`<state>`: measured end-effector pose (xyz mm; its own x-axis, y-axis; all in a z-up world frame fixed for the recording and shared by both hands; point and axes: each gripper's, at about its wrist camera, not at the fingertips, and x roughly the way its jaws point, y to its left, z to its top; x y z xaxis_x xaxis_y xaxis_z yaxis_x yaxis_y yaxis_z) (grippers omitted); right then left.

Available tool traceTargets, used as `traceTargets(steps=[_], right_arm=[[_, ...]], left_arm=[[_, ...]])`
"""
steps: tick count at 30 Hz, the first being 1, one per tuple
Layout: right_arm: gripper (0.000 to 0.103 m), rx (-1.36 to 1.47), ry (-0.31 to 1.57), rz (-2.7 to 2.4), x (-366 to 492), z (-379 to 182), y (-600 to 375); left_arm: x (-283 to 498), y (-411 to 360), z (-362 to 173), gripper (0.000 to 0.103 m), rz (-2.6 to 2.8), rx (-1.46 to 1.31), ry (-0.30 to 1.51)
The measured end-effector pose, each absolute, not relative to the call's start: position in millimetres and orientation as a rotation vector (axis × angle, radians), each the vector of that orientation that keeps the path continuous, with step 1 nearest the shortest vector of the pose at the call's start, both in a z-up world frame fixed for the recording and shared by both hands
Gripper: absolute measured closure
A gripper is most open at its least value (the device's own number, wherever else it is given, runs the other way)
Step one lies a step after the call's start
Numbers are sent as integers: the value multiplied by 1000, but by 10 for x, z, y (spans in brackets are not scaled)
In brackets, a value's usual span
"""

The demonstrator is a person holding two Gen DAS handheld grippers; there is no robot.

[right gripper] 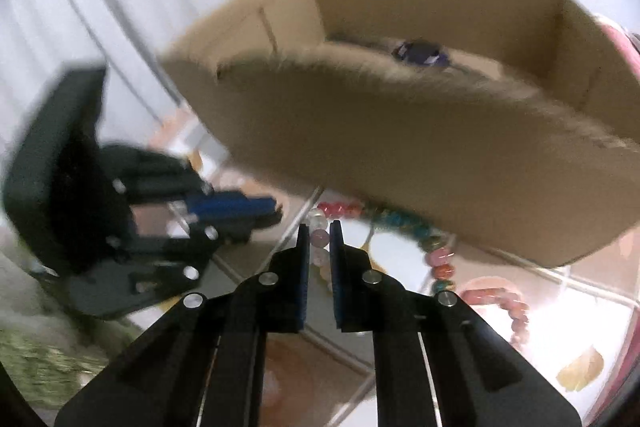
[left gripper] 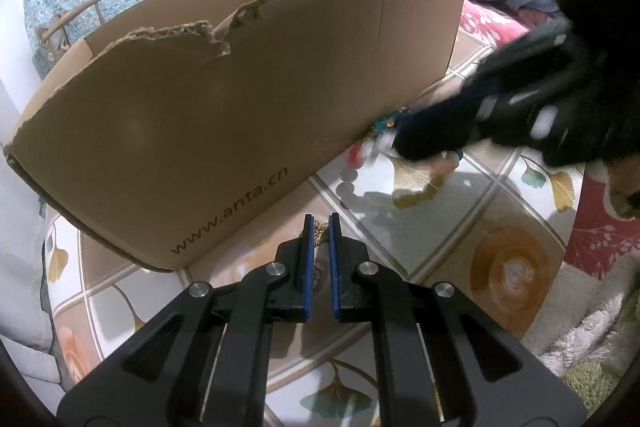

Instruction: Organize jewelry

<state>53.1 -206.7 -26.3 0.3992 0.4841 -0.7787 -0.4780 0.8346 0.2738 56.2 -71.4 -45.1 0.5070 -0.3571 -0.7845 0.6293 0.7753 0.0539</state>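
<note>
Box (left gripper: pixel 224 115): big torn cardboard carton, just ahead of both claws, open top up, long side running left-right across left view; dark item (right gripper: pixel 420 54) lies inside on floor of box.

Bead string (right gripper: pixel 404 223): curves along box foot on patterned cloth (left gripper: pixel 472 195), ahead-right of right claw, near end passing between its tips.

Left claw (left gripper: pixel 321 227): nearly closed, pinching small gold charm (left gripper: pixel 320 229) at tips, held above cloth.

Right claw (right gripper: pixel 320 231): narrow gap, pale bead between fingers; frame blurred, grip cannot be told.

Cardboard box (left gripper: pixel 224 115) wall close ahead of tongs.
</note>
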Motion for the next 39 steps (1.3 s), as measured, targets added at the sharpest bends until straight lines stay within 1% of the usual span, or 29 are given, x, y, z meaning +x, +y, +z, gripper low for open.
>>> traceTargets(steps=[5,11,15,17,25,31,34,39], right_arm=[[93,77,978,550,407,-92,-2295],[93,17,1077,462,195,-260,-2511],[93,-9,1107,437,97,-286,-2663],[92,-23,1130,448,95,-291,-2656],[92,49,1061,508,283,-159,-2531],[92,107,1126,489,525,-481,-2381],[92,103,1158,576,455,-502,-2275],[93,-6,1191,685,112,-488,-2077]], left_arm=[[556,-677,-454,97,-614,352,845],[559,-681,-458,97,-611,352,842],[558,-672,-452,97,-612,351,840],[558,-671,-452,97,-612,351,840],[571,-662,-445,97,-611,345,839],[556,-661,-447,97,-609,344,838],[553,-662,-449,97,-609,346,838],[561,-667,-458,97,-609,336,836]])
